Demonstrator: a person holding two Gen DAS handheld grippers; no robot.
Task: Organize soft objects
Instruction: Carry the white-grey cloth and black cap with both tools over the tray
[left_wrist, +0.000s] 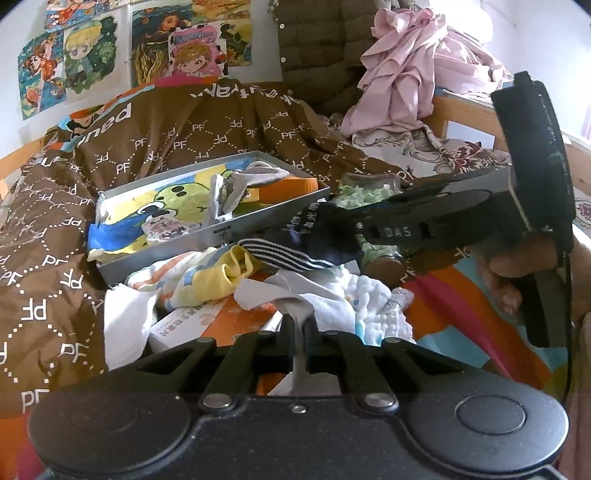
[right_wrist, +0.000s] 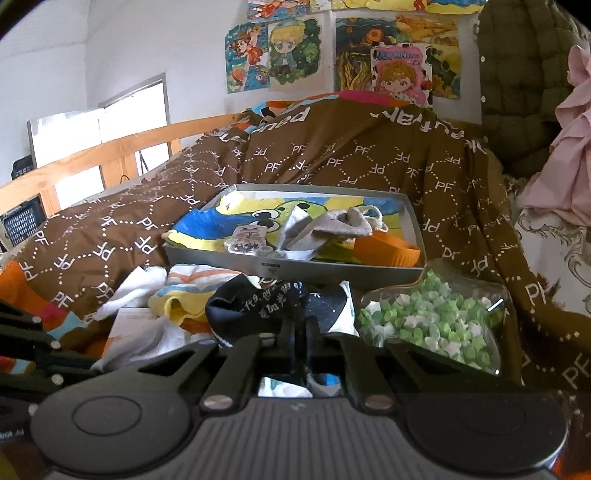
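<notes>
Bed under brown patterned quilt (right_wrist: 332, 155), grey tray (right_wrist: 295, 267), heap of small cloths (left_wrist: 229, 273), jar of green stars (right_wrist: 432, 325)

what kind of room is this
Most likely a child's bedroom: a brown quilt printed with PF letters lies on a bed with a wooden side rail, and cartoon posters are taped to the white wall.
</notes>
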